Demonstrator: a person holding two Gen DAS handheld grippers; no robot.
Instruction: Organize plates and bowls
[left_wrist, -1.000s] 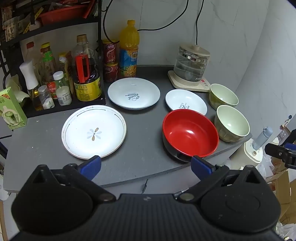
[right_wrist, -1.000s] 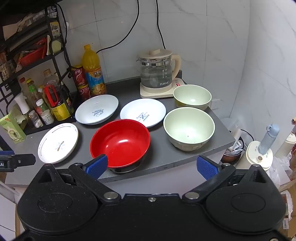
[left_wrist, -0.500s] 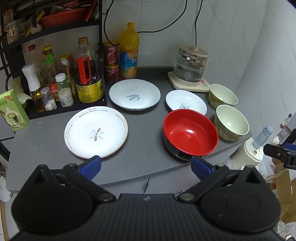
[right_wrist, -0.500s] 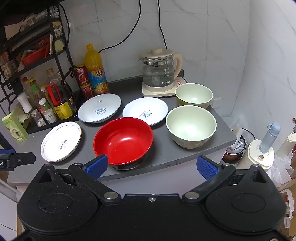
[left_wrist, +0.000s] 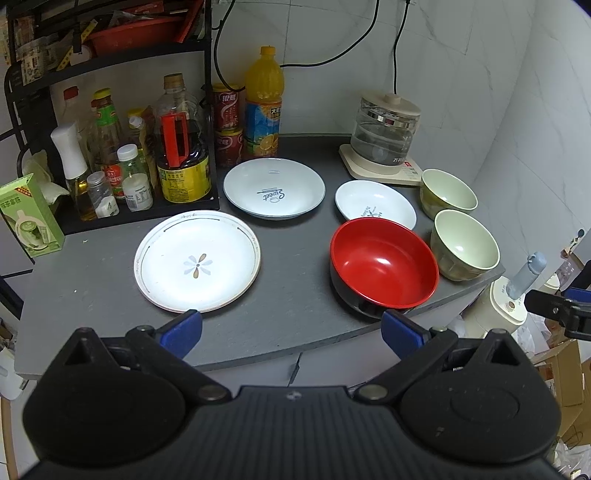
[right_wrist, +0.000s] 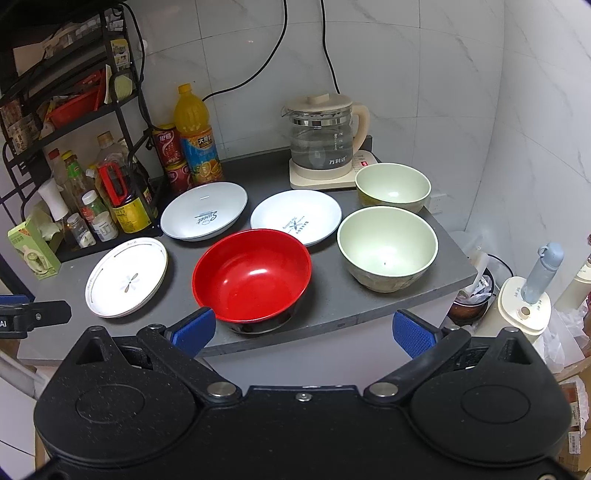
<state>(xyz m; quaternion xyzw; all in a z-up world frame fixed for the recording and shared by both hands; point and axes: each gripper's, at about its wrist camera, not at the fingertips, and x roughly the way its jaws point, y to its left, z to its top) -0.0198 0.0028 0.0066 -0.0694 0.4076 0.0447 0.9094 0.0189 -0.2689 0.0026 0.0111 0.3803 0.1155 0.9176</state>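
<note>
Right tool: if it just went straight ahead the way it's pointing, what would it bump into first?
Probably the red bowl: it sits nearest, just beyond the open right tool, slightly left of centre. Depth is hard to judge; it might skim the counter edge first.

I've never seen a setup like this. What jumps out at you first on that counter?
The glossy red bowl with a black outside near the grey counter's front edge stands out most. To its right are two pale green bowls, and behind it three white plates, the flower-patterned one farthest left. A glass electric kettle stands by the tiled wall, and both grippers hover open in front.
</note>
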